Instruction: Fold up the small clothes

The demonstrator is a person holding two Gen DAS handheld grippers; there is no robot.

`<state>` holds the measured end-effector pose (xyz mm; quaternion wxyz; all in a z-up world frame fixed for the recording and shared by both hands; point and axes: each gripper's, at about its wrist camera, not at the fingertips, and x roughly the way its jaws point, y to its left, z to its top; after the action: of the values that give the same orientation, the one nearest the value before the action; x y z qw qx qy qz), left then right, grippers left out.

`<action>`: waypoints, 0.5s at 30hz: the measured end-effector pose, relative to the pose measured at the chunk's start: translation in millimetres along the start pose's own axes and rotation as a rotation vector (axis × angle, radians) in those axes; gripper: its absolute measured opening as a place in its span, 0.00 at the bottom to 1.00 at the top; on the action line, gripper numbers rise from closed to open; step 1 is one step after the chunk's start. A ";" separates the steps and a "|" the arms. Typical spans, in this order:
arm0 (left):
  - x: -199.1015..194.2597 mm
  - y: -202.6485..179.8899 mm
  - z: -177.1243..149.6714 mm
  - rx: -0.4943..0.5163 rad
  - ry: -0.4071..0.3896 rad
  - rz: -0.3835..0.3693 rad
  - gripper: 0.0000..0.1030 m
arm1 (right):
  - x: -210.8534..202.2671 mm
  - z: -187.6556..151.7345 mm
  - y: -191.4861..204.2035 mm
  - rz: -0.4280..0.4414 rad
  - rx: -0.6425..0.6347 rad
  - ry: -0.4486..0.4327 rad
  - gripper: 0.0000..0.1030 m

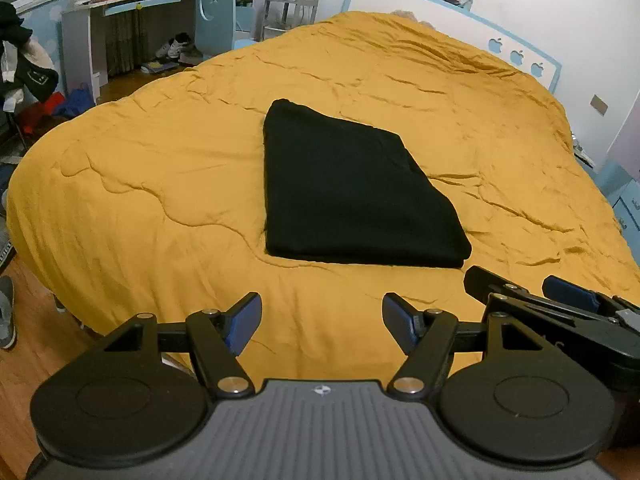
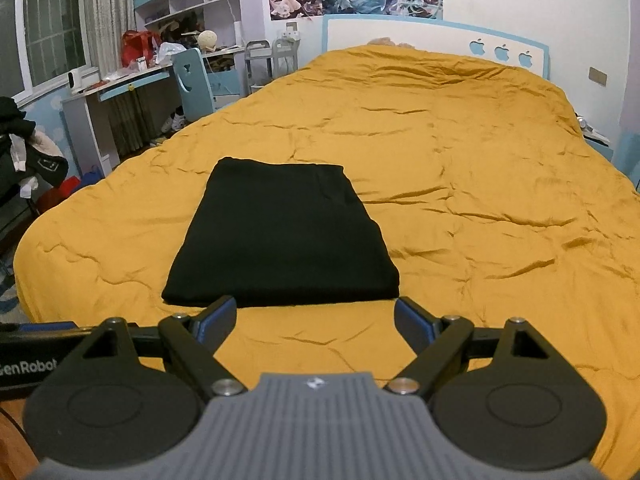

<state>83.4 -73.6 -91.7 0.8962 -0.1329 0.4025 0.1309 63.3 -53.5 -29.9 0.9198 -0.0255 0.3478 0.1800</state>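
A black garment [image 1: 352,192] lies folded into a flat rectangle on the yellow quilt [image 1: 160,184] of the bed; it also shows in the right wrist view [image 2: 280,236]. My left gripper [image 1: 322,326] is open and empty, a little short of the garment's near edge. My right gripper [image 2: 315,322] is open and empty, just in front of the garment's near edge. The right gripper also shows at the right edge of the left wrist view [image 1: 516,284].
The yellow quilt [image 2: 480,184] covers the whole bed up to a white and blue headboard [image 2: 420,32]. A desk [image 2: 120,92] and blue chair [image 2: 196,84] stand left of the bed. Clothes hang on a rack [image 1: 24,68] at far left. Wooden floor [image 1: 28,360] lies below the bed's edge.
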 end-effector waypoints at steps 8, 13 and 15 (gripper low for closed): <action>1.6 -1.3 -0.1 -0.003 0.007 0.006 0.79 | 4.1 0.3 -1.3 0.000 0.012 0.011 0.80; 3.6 -0.9 0.3 -0.003 0.016 0.011 0.78 | 5.7 -0.1 0.4 -0.008 0.006 0.019 0.80; 3.8 -1.1 0.4 -0.004 0.018 0.010 0.78 | 5.8 -0.3 0.4 -0.007 0.007 0.021 0.80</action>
<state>86.6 -74.0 -94.2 0.8916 -0.1340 0.4109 0.1352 67.0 -51.4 -33.8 0.9169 -0.0255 0.3578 0.1751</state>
